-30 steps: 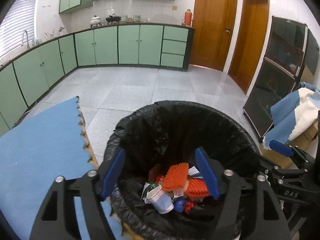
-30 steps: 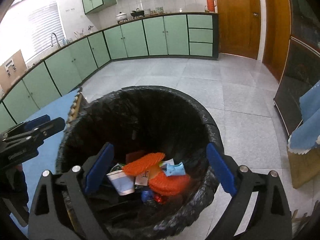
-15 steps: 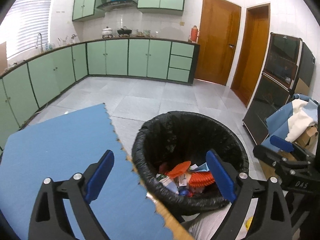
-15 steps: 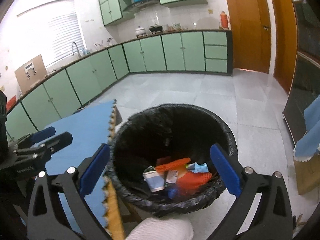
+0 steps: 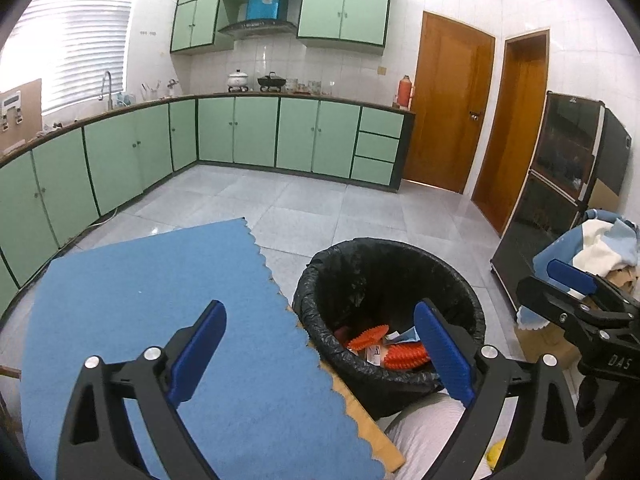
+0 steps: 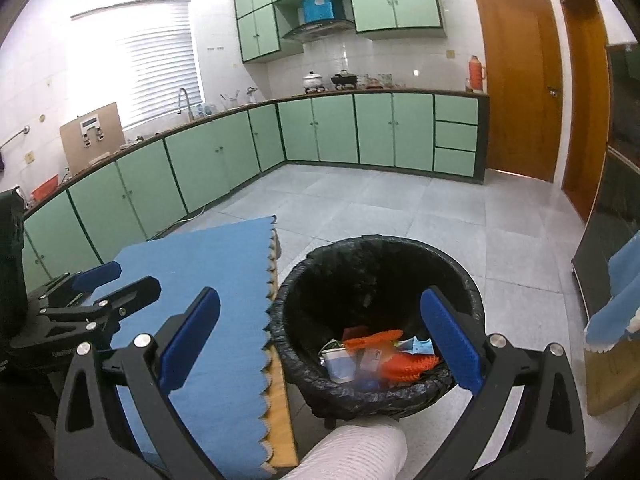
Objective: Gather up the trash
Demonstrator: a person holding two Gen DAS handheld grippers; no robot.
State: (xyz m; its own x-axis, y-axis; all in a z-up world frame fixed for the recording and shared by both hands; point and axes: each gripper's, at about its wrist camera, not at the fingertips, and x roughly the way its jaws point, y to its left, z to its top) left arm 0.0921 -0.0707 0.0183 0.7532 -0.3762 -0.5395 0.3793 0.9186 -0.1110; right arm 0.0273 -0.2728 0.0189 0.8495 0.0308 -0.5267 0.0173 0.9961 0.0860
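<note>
With both claws pulled up and back from the bin [image 6: 380,320], your left claw [image 5: 320,352] has just been opening and your right claw [image 6: 320,340] gapes wide, both empty; the trash [image 6: 376,352] lies inside, the blue-matted worktop [image 5: 160,300] looks cleared.

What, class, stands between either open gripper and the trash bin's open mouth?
Nothing visible. The left gripper and right gripper are both open and empty, and the black-lined trash bin lies ahead and below, beside the blue mat, its mouth uncovered and the trash showing.
</note>
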